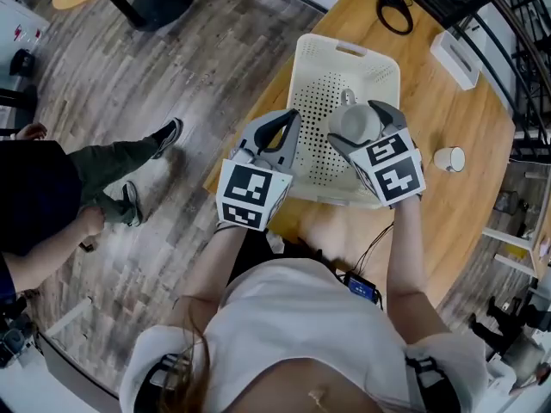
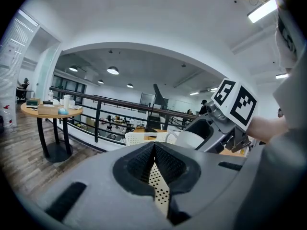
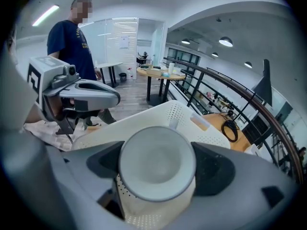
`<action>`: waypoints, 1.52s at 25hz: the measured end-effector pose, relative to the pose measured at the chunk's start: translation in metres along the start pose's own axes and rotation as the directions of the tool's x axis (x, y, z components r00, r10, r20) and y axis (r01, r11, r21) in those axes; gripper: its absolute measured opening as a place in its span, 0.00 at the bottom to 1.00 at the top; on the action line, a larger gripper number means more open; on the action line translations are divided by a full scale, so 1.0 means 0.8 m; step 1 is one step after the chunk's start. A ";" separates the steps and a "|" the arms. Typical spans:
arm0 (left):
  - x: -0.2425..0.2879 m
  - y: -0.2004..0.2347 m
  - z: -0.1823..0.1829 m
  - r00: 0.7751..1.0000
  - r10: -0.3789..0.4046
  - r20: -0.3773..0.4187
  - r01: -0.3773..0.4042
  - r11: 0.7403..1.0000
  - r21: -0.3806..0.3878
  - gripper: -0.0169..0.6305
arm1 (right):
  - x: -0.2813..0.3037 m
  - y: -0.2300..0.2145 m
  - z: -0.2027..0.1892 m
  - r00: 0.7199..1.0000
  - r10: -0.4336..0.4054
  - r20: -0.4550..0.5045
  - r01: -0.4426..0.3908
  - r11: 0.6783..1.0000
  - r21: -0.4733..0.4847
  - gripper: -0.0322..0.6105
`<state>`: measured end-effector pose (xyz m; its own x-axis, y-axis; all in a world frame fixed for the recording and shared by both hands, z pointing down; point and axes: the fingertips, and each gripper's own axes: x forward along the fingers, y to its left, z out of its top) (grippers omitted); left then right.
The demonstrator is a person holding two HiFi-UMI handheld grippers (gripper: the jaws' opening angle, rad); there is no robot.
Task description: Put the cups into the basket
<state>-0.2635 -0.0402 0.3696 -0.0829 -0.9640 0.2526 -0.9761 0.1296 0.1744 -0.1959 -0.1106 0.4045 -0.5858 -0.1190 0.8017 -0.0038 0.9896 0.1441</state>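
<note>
R gripper [image 1: 357, 124]: jaws apart by 1 cup's width, clamped on a white cup [image 3: 157, 163] held on its side, round end facing the gripper's camera. Cup hangs over the basket [image 1: 344, 50], above its near half, not touching the mesh floor. L gripper [image 1: 291, 119] at 9 o'clock of the R one, just beside it; pads [image 2: 144, 163] meet at the tips, nothing btwn them, basket holes showing below. It hovers over the basket's left rim. Both forearms reach fwd from the body, roughly parallel, marker cubes toward the head cam. 2nd cup [image 1: 449, 158] stands on the table [image 1: 469, 114] at 3 o'clock of the basket, well apart. Black cable [image 1: 393, 11] at 12 o'clock. Seated person [image 1: 52, 188] at 9 o'clock, on the floor side.
</note>
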 end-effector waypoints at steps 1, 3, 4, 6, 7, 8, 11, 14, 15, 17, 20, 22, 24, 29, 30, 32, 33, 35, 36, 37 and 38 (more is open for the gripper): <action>0.000 0.006 -0.001 1.000 0.003 0.000 -0.003 1.000 -0.001 0.04 | 0.005 0.000 0.001 1.000 -0.002 -0.005 0.002 1.000 -0.002 0.71; -0.001 0.016 -0.002 1.000 0.010 -0.003 -0.010 1.000 -0.005 0.04 | 0.013 0.000 0.003 1.000 -0.004 -0.016 0.004 1.000 -0.005 0.71; -0.001 0.020 -0.003 1.000 0.014 -0.005 -0.014 1.000 -0.007 0.04 | 0.018 0.000 0.004 1.000 -0.004 -0.023 0.004 1.000 -0.006 0.71; -0.001 0.029 -0.006 1.000 0.023 -0.010 -0.023 1.000 -0.007 0.04 | 0.029 0.001 0.004 0.999 0.002 -0.037 -0.002 1.000 -0.007 0.71; 0.000 0.033 -0.008 1.000 0.027 -0.015 -0.027 1.000 -0.007 0.04 | 0.035 0.002 0.004 0.999 0.008 -0.043 -0.008 1.000 -0.007 0.71; 0.000 0.037 -0.010 0.999 0.032 -0.019 -0.032 0.999 -0.007 0.04 | 0.041 0.004 0.005 0.999 0.013 -0.048 -0.014 1.000 -0.006 0.71; -0.001 0.050 -0.016 0.999 0.046 -0.023 -0.047 0.999 -0.016 0.04 | 0.060 0.010 0.003 0.998 0.027 -0.065 -0.027 1.000 -0.011 0.71; -0.001 0.062 -0.024 0.998 0.059 -0.036 -0.060 0.998 -0.024 0.04 | 0.077 0.019 0.006 0.996 0.049 -0.074 -0.049 0.999 -0.003 0.71; 0.000 0.066 -0.027 0.997 0.060 -0.042 -0.061 0.998 -0.024 0.04 | 0.082 0.022 0.007 0.995 0.056 -0.077 -0.056 0.998 -0.001 0.71; 0.003 0.072 -0.031 0.997 0.060 -0.050 -0.062 0.998 -0.028 0.04 | 0.092 0.026 0.009 0.994 0.066 -0.084 -0.066 0.998 0.000 0.71; 0.006 0.079 -0.039 0.996 0.059 -0.063 -0.061 0.997 -0.038 0.04 | 0.105 0.033 0.010 0.993 0.078 -0.093 -0.078 0.997 0.002 0.71; 0.008 0.081 -0.043 0.996 0.053 -0.070 -0.056 0.998 -0.039 0.04 | 0.112 0.037 0.010 0.992 0.087 -0.096 -0.087 0.996 0.006 0.71; 0.010 0.082 -0.046 0.996 0.048 -0.073 -0.051 0.998 -0.044 0.04 | 0.120 0.040 0.008 0.990 0.096 -0.104 -0.096 0.995 0.006 0.71; 0.012 0.083 -0.056 0.995 0.041 -0.086 -0.046 0.997 -0.054 0.04 | 0.134 0.045 0.002 0.987 0.101 -0.123 -0.102 0.995 -0.006 0.71; 0.013 0.083 -0.058 0.995 0.040 -0.088 -0.045 0.997 -0.054 0.04 | 0.137 0.046 0.000 0.986 0.105 -0.126 -0.107 0.994 -0.004 0.71; 0.015 0.084 -0.062 0.995 0.041 -0.093 -0.046 0.997 -0.055 0.04 | 0.142 0.047 -0.003 0.985 0.113 -0.131 -0.115 0.993 -0.005 0.71; 0.015 0.085 -0.063 0.995 0.042 -0.095 -0.047 0.997 -0.056 0.04 | 0.144 0.049 -0.004 0.984 0.118 -0.131 -0.119 0.993 -0.002 0.71; 0.015 0.087 -0.066 0.994 0.045 -0.099 -0.051 0.997 -0.061 0.04 | 0.149 0.053 -0.004 0.984 0.126 -0.128 -0.127 0.992 0.003 0.71; 0.015 0.088 -0.067 0.994 0.047 -0.100 -0.053 0.997 -0.064 0.04 | 0.152 0.054 -0.004 0.983 0.129 -0.128 -0.131 0.991 -0.002 0.71; 0.015 0.089 -0.068 0.994 0.049 -0.100 -0.056 0.996 -0.066 0.04 | 0.153 0.055 -0.003 0.983 0.131 -0.128 -0.134 0.991 -0.013 0.71; 0.015 0.089 -0.070 0.994 0.050 -0.101 -0.058 0.996 -0.068 0.04 | 0.155 0.055 -0.002 0.983 0.131 -0.130 -0.136 0.990 -0.026 0.71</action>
<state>-0.3225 -0.0295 0.4382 -0.1113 -0.9277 0.3563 -0.9538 0.2004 0.2240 -0.2675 -0.0816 0.5111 -0.4707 0.0025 0.8823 0.0973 0.9940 0.0491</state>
